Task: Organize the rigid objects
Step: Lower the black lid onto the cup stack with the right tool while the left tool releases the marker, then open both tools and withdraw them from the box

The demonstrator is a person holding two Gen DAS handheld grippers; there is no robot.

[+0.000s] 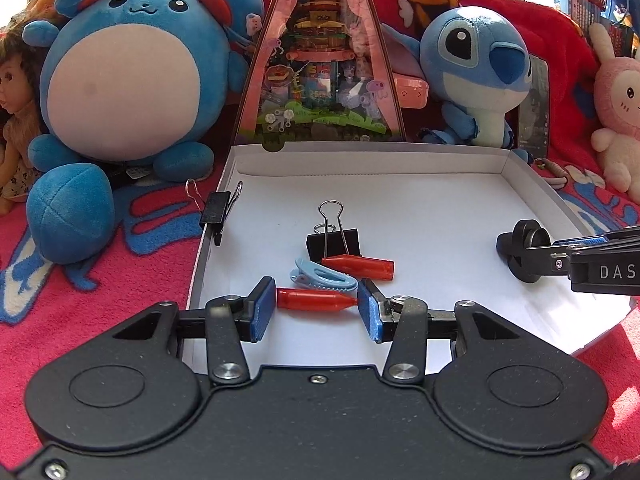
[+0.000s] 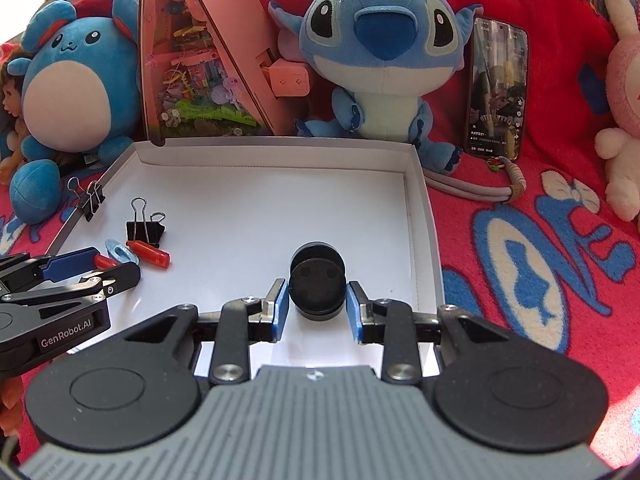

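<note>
A shallow white box (image 1: pixel 400 160) lies on a red blanket. My left gripper (image 1: pixel 317 314) reaches into its near left part, and a red plastic cap (image 1: pixel 312 302) lies crosswise between the blue pads, its ends meeting both. Just behind it are a light blue clip (image 1: pixel 324 278), a second red cap (image 1: pixel 360 268) and a black binder clip (image 1: pixel 334 240). Another binder clip (image 1: pixel 216 212) is clamped on the box's left wall. My right gripper (image 2: pixel 317 314) is shut on a black round puck (image 2: pixel 318 284) resting low over the box floor.
Behind the box stand a round blue plush (image 1: pixel 120 80), a pink triangular toy display (image 1: pixel 320 60) and a blue alien plush (image 2: pixel 380 60). A phone (image 2: pixel 496 88) leans at the right, by a pink bunny plush (image 1: pixel 616 112). A doll (image 1: pixel 16 112) sits far left.
</note>
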